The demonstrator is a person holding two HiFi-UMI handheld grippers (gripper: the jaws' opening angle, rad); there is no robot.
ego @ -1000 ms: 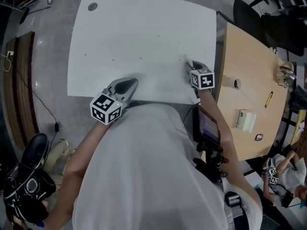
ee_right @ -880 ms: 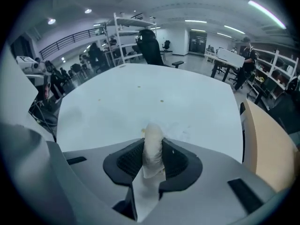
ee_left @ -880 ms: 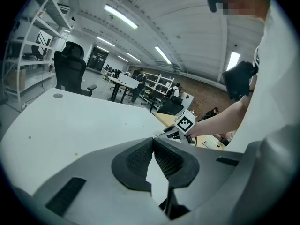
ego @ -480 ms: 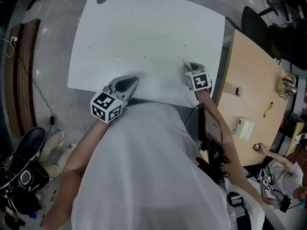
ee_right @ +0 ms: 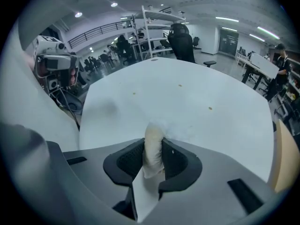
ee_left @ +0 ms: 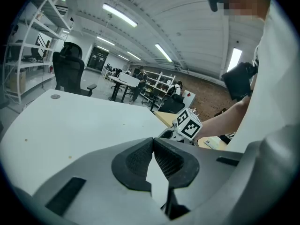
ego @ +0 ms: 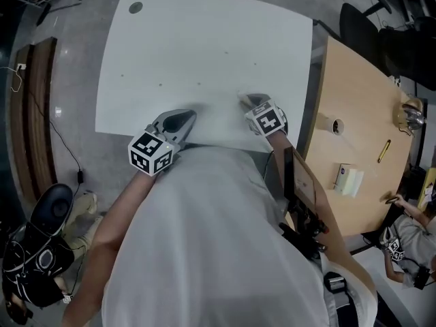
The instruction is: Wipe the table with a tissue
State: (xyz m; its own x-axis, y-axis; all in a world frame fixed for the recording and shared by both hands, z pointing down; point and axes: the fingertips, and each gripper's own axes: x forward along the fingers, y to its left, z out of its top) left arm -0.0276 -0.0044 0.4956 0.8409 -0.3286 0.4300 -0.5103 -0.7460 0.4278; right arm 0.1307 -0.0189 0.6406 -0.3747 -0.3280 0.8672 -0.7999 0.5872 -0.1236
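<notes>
1. Tissue (ee_right: pixel 153 150): sitting pinched between the right gripper's (ee_right: pixel 153 142) jaws, poking past the tips toward the table (ee_right: pixel 201 97).
2. Left gripper (ee_left: pixel 153 143): jaws resting together, gripping nothing.
3. Tissue's far end: blurring out, contact with table unreadable.

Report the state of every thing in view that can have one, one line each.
right gripper: shut on the tissue.
left gripper: shut, jaw tips together, nothing between them.
tissue: wadded, pinched between the right jaws, its end pointing at the table.
white table: a few small brown specks on it.
</notes>
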